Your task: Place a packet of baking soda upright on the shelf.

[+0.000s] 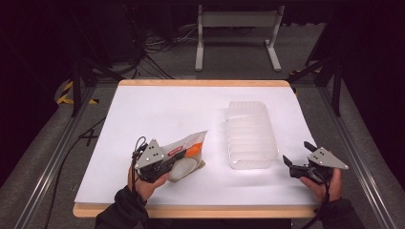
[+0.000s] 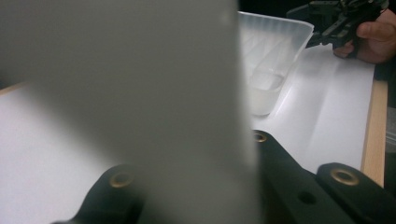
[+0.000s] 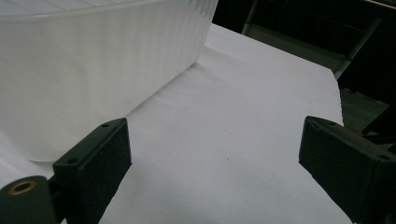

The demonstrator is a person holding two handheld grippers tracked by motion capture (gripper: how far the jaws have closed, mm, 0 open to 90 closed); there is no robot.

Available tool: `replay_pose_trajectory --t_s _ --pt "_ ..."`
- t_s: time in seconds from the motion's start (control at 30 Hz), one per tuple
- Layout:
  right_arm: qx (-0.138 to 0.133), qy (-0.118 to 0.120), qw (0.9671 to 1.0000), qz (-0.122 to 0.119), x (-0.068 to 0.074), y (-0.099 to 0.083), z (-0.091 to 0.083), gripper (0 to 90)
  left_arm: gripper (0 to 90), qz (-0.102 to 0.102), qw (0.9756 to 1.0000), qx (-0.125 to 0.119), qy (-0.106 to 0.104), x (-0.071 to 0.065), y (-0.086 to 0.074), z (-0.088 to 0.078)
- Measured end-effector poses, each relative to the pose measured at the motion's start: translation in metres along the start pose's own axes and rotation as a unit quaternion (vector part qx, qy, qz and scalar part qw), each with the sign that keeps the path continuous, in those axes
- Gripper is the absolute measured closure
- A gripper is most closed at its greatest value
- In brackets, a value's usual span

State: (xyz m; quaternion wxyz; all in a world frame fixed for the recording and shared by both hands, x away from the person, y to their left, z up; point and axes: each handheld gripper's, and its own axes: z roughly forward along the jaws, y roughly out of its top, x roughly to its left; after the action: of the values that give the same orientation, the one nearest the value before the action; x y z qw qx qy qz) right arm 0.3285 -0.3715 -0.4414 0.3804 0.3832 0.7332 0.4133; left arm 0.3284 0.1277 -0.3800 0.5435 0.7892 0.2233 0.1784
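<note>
Left gripper (image 1: 173,164) clenched on pouch (image 1: 188,151), pouch label half hidden; right gripper (image 1: 297,157) released

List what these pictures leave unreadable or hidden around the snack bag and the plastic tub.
- White and orange snack bag: print too small in the high view; a blurred grey sheet in the left gripper view.
- Left hand-held gripper: pads hidden by the bag.
- Translucent ribbed plastic tub: cut off by the right gripper view's edges.

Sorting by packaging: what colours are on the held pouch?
White with orange, seen best in the high view: pouch.
</note>
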Motion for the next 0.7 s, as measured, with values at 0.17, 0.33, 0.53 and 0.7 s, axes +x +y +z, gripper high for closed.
replay_pose_trajectory --t_s 0.17,0.33,0.53,0.7 --pt "0.0 0.001 1.0 0.0 0.0 0.0 0.0 9.3 89.9 -0.002 0.9998 -0.017 0.001 0.004 0.011 -0.003" --pt "-0.001 0.002 1.0 -0.001 0.0 0.0 0.0 9.1 89.9 0.011 0.9997 -0.023 -0.006 0.004 0.022 0.0" --pt "0.001 0.002 1.0 -0.002 0.0 0.0 0.0 9.1 89.9 0.017 0.9992 -0.032 -0.014 0.004 0.034 0.008" --pt "0.0 0.002 1.0 -0.002 0.0 0.0 0.0 9.1 90.0 0.022 0.9987 -0.039 -0.022 0.005 0.044 0.015"
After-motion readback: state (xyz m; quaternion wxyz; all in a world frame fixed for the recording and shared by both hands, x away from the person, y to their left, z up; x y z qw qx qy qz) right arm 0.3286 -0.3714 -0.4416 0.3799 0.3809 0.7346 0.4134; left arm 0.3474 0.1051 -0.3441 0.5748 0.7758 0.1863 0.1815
